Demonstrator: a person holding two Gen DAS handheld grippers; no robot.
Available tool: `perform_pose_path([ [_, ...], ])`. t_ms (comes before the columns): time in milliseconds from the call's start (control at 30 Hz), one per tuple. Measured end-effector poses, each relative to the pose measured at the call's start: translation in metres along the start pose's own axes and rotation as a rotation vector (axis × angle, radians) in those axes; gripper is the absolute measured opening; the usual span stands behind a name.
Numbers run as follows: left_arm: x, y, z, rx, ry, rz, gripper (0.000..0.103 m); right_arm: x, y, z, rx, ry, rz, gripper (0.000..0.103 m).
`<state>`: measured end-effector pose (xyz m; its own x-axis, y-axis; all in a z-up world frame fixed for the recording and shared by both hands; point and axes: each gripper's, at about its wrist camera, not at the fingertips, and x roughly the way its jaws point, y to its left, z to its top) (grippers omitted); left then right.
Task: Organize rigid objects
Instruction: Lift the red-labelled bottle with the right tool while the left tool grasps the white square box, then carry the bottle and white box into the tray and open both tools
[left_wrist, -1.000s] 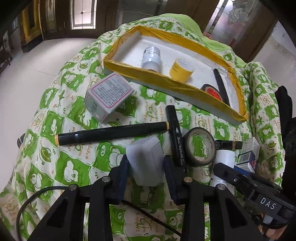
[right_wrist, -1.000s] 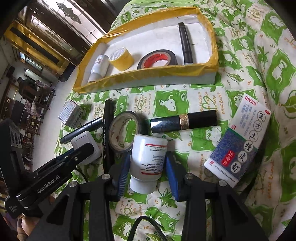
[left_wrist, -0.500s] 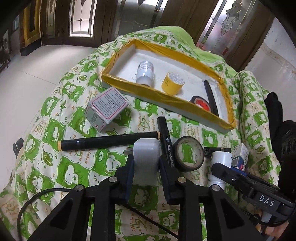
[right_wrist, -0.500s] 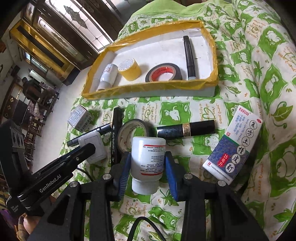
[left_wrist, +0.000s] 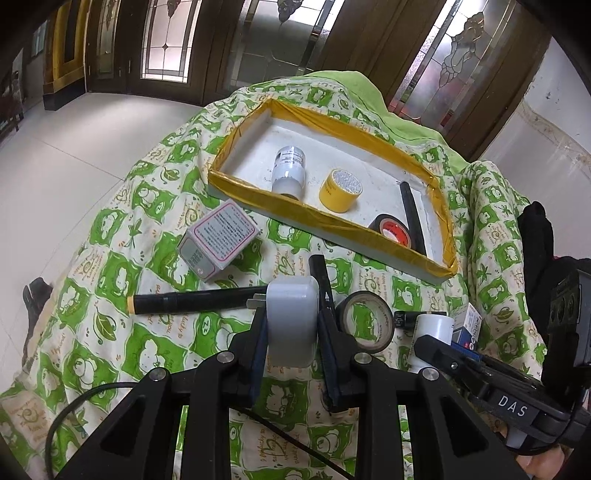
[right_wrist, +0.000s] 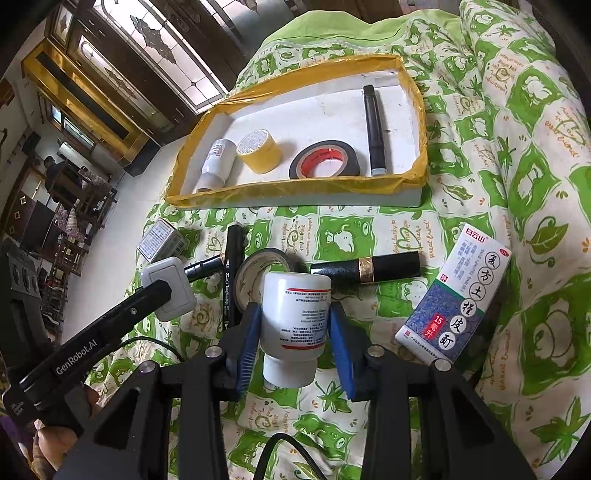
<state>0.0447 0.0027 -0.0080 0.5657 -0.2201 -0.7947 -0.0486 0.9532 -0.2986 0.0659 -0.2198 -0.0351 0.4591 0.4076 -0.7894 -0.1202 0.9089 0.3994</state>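
Left gripper (left_wrist: 291, 325): we hold it clamped on a white plug adapter (left_wrist: 292, 317), metal prongs showing at the adapter's left edge, the adapter lifted above the green-and-white printed cloth (left_wrist: 155, 350).

Right gripper (right_wrist: 295, 326): we hold it clamped on a white bottle (right_wrist: 293, 321), cap end toward the camera; its label has a red band and small print we cannot read. In the left wrist view this tool's body reads "DAS"; in the right wrist view the left tool's body reads "GenRobot.AI".

Just ahead of the left fingers: a long black marker with a yellow end (left_wrist: 192, 300), lying crosswise. Beyond it, to the left: a small grey box with a pink-bordered label (left_wrist: 218, 240), print too small to read.

Between the two tools: a black pen with white lettering (right_wrist: 232, 273), illegible to us, and a dark tape roll (right_wrist: 255, 273) just beside it.

Ahead of the right fingers: a black tube with a gold band (right_wrist: 367, 266). To its right: a blue-and-white medicine carton (right_wrist: 456, 295) printed in Chinese characters, with red marks.

Farther ahead of both: a white tray with yellow-taped rim (right_wrist: 295, 188), holding a second white bottle (right_wrist: 218, 162), a yellow tape roll (right_wrist: 258, 150), a black tape roll with red core (right_wrist: 325, 159) and a black marker (right_wrist: 373, 129).
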Motion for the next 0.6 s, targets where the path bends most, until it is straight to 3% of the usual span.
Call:
perform_pose_path([
  [600, -0.014, -0.015, 0.026, 0.093, -0.060, 0.080, 0.027, -0.013, 0.004, 0.005, -0.028, -0.045, -0.024, 0.036],
])
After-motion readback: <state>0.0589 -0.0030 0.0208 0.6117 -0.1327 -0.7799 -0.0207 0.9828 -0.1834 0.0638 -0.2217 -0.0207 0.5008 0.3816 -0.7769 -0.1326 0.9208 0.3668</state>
